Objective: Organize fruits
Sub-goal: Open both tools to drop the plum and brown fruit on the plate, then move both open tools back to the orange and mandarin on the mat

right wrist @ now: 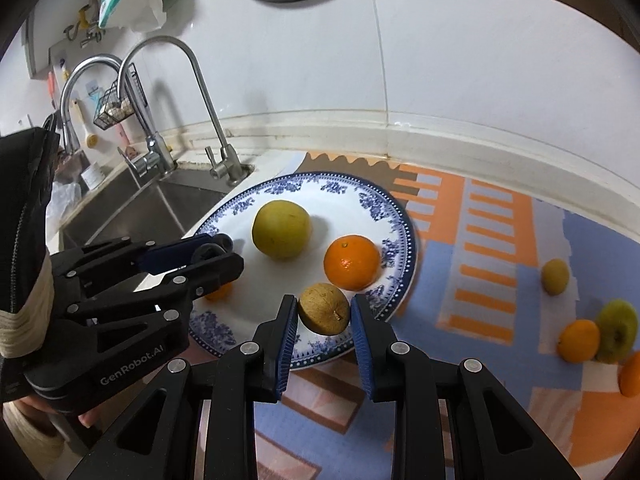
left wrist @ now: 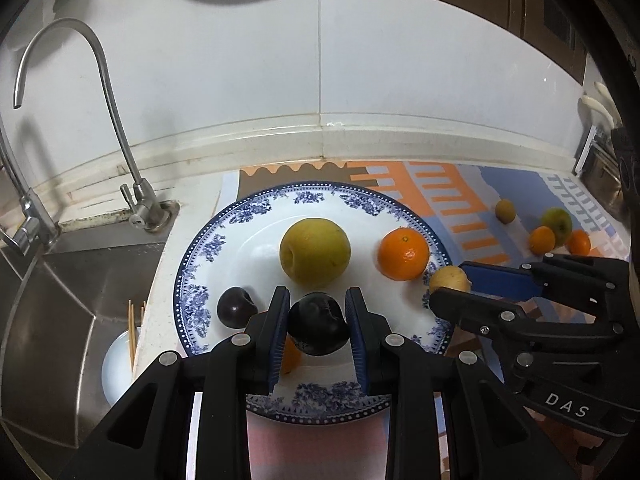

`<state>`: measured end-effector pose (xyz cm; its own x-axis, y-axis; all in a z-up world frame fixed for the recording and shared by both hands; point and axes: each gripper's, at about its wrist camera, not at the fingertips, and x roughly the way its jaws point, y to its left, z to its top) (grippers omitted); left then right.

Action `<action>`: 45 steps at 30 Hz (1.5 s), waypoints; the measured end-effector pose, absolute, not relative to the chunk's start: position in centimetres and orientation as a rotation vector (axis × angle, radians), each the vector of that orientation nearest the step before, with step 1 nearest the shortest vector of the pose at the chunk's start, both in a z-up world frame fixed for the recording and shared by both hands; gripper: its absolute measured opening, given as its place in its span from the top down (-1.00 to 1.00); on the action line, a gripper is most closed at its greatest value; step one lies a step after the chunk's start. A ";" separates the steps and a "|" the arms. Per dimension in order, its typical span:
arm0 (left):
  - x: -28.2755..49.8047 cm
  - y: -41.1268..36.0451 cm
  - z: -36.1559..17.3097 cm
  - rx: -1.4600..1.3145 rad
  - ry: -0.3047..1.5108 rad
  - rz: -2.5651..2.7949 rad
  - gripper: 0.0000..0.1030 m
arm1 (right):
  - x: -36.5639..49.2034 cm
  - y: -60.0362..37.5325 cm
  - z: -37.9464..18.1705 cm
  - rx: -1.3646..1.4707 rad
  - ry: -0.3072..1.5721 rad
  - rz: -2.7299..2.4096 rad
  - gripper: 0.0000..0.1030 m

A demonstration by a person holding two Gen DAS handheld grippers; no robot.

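Note:
A blue-patterned white plate [left wrist: 224, 248] [right wrist: 384, 216] holds a yellow pear [left wrist: 315, 253] [right wrist: 281, 230], an orange [left wrist: 403, 253] [right wrist: 351, 262], a dark plum [left wrist: 237, 306] and a small orange [left wrist: 289, 356] [right wrist: 218, 291]. My left gripper [left wrist: 318, 320] is shut on a second dark plum [left wrist: 318, 325] just above the plate's near side. My right gripper [right wrist: 325, 318] is shut on a small brownish-yellow fruit [right wrist: 324, 308] [left wrist: 449, 278] over the plate's right rim.
Several loose fruits lie on the patterned mat [right wrist: 500, 280] to the right: a small yellow one [right wrist: 555, 276], a green apple [right wrist: 618, 330] and oranges [right wrist: 578, 340]. A steel sink [left wrist: 60, 292] with taps [left wrist: 136, 196] lies left. A tiled wall stands behind.

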<state>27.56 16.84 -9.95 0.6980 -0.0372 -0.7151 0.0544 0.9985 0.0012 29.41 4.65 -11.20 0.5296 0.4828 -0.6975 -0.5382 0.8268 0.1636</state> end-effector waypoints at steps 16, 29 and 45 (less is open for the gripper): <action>24.7 16.9 -6.3 -0.004 0.731 0.001 0.13 | 28.1 2.8 -9.0 -0.035 0.748 0.587 0.30; 22.1 11.6 -2.6 0.030 0.639 -0.099 -0.15 | 23.4 -3.8 -4.3 -0.017 0.623 0.421 -0.10; 22.8 3.4 -1.1 0.100 0.562 -0.271 -0.56 | 20.8 -12.9 -2.2 0.006 0.555 0.182 -0.28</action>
<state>22.77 3.39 -1.14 0.8114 -0.2265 -0.5388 0.2807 0.9596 0.0194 20.82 -12.92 -2.16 0.8342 0.1736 -0.5234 -0.1703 0.9839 0.0549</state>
